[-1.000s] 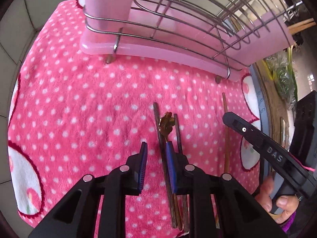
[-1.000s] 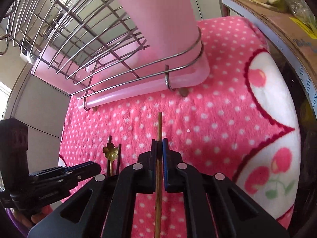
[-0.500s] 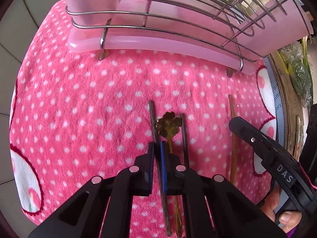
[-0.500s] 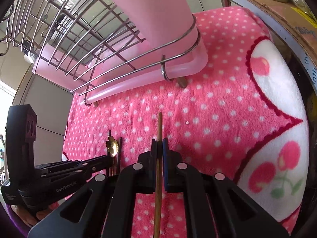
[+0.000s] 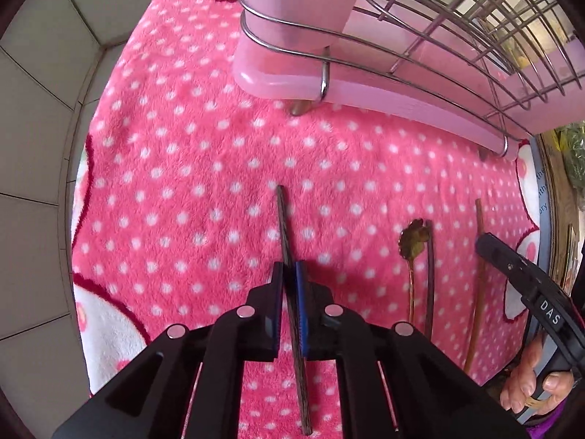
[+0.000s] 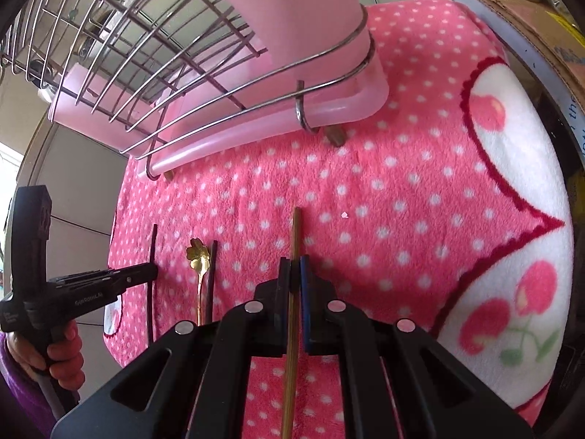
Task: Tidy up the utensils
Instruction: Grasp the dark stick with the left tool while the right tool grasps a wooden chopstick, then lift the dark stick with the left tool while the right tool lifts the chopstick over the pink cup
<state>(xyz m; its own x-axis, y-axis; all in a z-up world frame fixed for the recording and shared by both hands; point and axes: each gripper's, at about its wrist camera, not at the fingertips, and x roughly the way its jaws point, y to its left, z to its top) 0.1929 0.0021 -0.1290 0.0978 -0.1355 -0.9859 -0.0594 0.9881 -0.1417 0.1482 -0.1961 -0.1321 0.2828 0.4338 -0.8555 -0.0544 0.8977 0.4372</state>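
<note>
Left gripper (image 5: 289, 274) now clamps the dark chopstick (image 5: 283, 226), pulled clear of the gold spoon (image 5: 413, 245) it lay beside – one utensil separated for racking. Right gripper (image 6: 294, 267) stays shut on the light chopstick (image 6: 296, 234). Pink holder (image 6: 303, 11) in the wire rack (image 6: 109, 36) – contents unseen.

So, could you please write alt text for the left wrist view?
The left gripper pinches a dark chopstick above a pink polka-dot cloth. To its right lie a gold flower-ended spoon, another dark chopstick and a light wooden one, with a pink-trayed wire rack behind.
</note>
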